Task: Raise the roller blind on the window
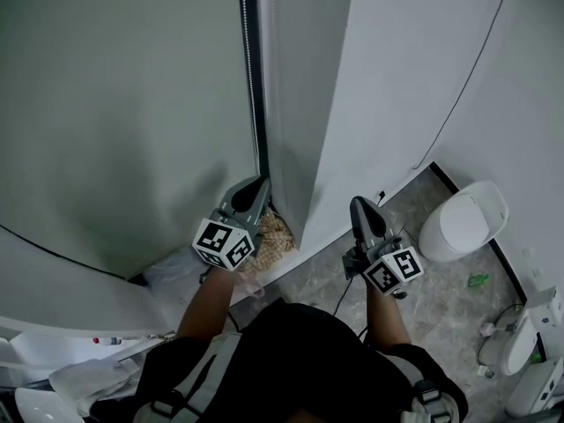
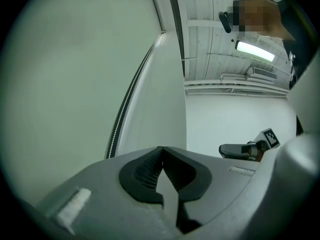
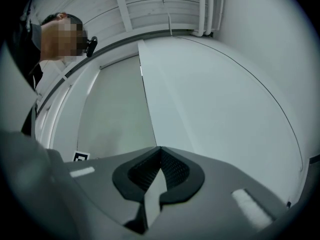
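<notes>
A person is holding 2 grippers up to a covered window, seen from above. The blind point(image 1: 115, 104) is hanging down over the window and filling the left half of the head view, with its bead chain point(image 1: 248, 60) running down the blind's right edge beside a white pillar point(image 1: 308, 104). The left gripper point(image 1: 253, 190) is pointing at the lower end of that chain, its fingers pressed together tip to tip and gripping nothing; in its own view the chain is passing to the left of the jaws, clear of them. The right gripper point(image 1: 359, 206) is pointing at the bare white wall point(image 1: 405, 69) right of the pillar, its fingers likewise closed and empty. A thin dark cable point(image 1: 471, 64) is curving down that wall. A white bin point(image 1: 463, 220) is standing on the grey floor point(image 1: 441, 298) against the wall's foot.
</notes>
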The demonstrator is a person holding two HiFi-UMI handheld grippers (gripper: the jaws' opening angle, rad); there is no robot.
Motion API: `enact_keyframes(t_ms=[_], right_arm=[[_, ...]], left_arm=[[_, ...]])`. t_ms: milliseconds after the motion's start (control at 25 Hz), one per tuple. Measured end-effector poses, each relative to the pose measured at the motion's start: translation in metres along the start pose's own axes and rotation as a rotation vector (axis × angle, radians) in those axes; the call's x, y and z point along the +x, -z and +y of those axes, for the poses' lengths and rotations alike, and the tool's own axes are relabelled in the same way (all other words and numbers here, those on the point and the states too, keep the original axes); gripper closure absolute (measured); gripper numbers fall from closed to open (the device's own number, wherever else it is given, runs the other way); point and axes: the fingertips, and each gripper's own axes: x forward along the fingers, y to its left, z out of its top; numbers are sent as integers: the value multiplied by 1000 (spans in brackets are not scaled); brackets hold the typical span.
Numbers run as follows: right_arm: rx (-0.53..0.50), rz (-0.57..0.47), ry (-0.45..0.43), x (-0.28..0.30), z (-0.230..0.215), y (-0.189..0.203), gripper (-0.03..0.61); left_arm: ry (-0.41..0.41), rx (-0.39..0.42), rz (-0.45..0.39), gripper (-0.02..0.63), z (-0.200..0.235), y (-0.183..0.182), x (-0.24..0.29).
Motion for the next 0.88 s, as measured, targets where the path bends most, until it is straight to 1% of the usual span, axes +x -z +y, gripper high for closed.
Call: enact_keyframes(t_ms=[120,280,320,440,520,600,720,760,880], right_arm=[[-4,-7,-12,7,-7,-2,574],[-14,-17,0,5,-21,-11,574],[-19,-18,4,3,-24,-13,574],[-20,-19,13,2,-34,-15,574],[-18,-19,16,1,-39,-17,574],[-22,-17,19,1,-40,-17,574],[-24,-21,29,-2,-38,-15,574],[-12,-30,32,-3,-38,-17,574],[17,-51,44,-4,-39,-22,574]], left_arm=[[6,-2,-10,612,9,-9,24],[-16,19,-47,610,25,-35,57],[-21,19,-60,563,29,-42,65],[-25,-15,-92,469,41,-59,89],[-11,-29,-110,462,45,-67,106],[-3,-18,-123,463,48,-73,117],[-4,-4,-151,463,53,-76,119],[-2,-15,-163,463,55,-76,119],[19,-80,-204,465,58,-75,120]])
